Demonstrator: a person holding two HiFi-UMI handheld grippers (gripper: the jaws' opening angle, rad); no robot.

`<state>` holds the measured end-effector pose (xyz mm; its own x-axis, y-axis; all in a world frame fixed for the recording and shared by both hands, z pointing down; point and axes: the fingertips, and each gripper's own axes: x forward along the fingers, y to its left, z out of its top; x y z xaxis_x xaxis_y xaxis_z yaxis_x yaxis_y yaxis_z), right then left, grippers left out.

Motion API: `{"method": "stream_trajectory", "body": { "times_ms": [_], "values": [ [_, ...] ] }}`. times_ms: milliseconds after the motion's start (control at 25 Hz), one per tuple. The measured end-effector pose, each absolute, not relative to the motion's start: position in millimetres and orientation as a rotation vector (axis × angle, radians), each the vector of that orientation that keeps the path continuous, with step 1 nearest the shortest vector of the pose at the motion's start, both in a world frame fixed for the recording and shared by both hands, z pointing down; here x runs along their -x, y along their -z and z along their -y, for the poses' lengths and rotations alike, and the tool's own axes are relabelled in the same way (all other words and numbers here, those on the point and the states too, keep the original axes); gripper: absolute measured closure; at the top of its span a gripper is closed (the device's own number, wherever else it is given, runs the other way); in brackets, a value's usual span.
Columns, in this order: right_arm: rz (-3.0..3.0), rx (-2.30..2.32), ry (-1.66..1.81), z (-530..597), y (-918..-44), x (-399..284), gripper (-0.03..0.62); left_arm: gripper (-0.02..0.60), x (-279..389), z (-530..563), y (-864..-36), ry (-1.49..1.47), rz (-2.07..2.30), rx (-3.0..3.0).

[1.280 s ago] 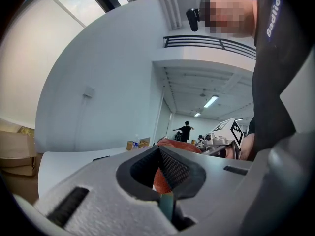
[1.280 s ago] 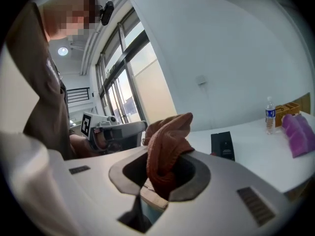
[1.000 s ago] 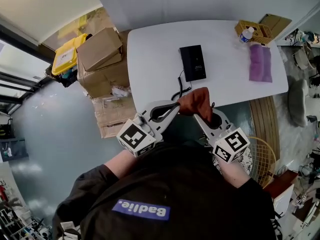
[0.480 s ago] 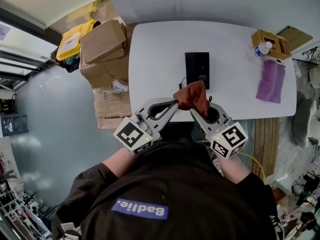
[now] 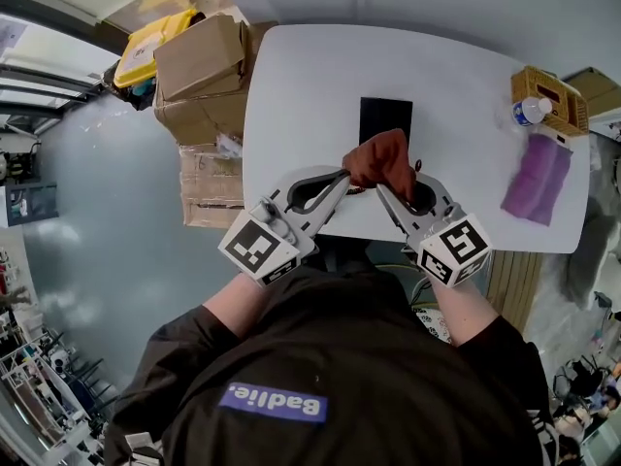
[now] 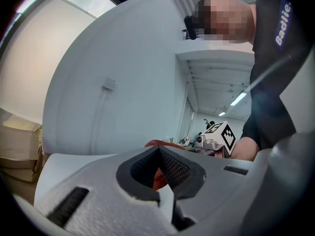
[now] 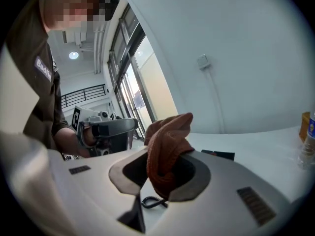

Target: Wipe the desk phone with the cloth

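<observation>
The black desk phone [image 5: 385,119] lies flat in the middle of the white table [image 5: 291,85]; the right gripper view shows it as a thin dark slab [image 7: 219,155]. A rust-brown cloth [image 5: 380,158] hangs bunched above the phone's near end, covering it in the head view. My right gripper [image 5: 385,190] is shut on the cloth [image 7: 165,146], which bulges up from its jaws. My left gripper [image 5: 343,176] is shut, its tips pinching the cloth's left edge [image 6: 156,178]. The phone's coiled cord [image 7: 152,202] shows below the right jaws.
Stacked cardboard boxes [image 5: 199,76] and a yellow bin [image 5: 146,51] stand off the table's left side. At the table's right end sit a wicker basket [image 5: 551,100] with a bottle [image 5: 529,112] and a purple cloth [image 5: 543,178]. A person's torso fills the near side.
Both grippers have carried the cloth forward from the table's near edge to over the phone's near end. Both stay shut on it.
</observation>
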<state>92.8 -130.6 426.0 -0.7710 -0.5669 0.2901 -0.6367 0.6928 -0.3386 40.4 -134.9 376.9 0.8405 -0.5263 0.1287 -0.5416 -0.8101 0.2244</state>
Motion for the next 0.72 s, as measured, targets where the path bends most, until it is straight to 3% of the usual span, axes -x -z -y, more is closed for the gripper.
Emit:
{"method": "stream_trajectory", "body": {
  "times_ms": [720],
  "values": [
    [2.591, -1.005, -0.582, 247.0, -489.4, -99.0, 0.497, 0.566, -42.4, 187.4, -387.4, -0.082, 0.900, -2.705]
  ]
}}
